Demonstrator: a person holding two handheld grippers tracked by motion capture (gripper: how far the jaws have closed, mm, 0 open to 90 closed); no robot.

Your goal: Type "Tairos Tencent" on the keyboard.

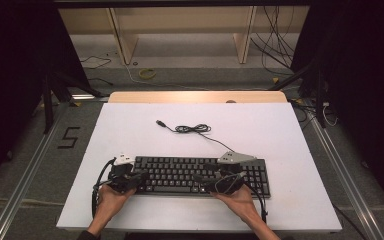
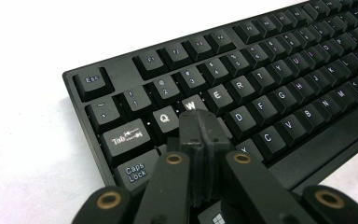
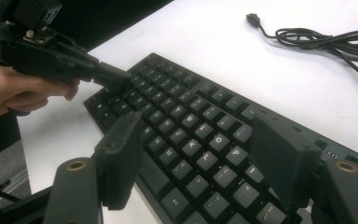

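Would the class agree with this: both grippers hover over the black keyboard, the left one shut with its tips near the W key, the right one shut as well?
Not quite: the right gripper is open, its two jaws standing wide apart over the keyboard, as the right gripper view shows. The left gripper is indeed shut, tips near the W key.

Beyond the right gripper a coiled cable lies in the way; beside the left gripper, outward, bare table.
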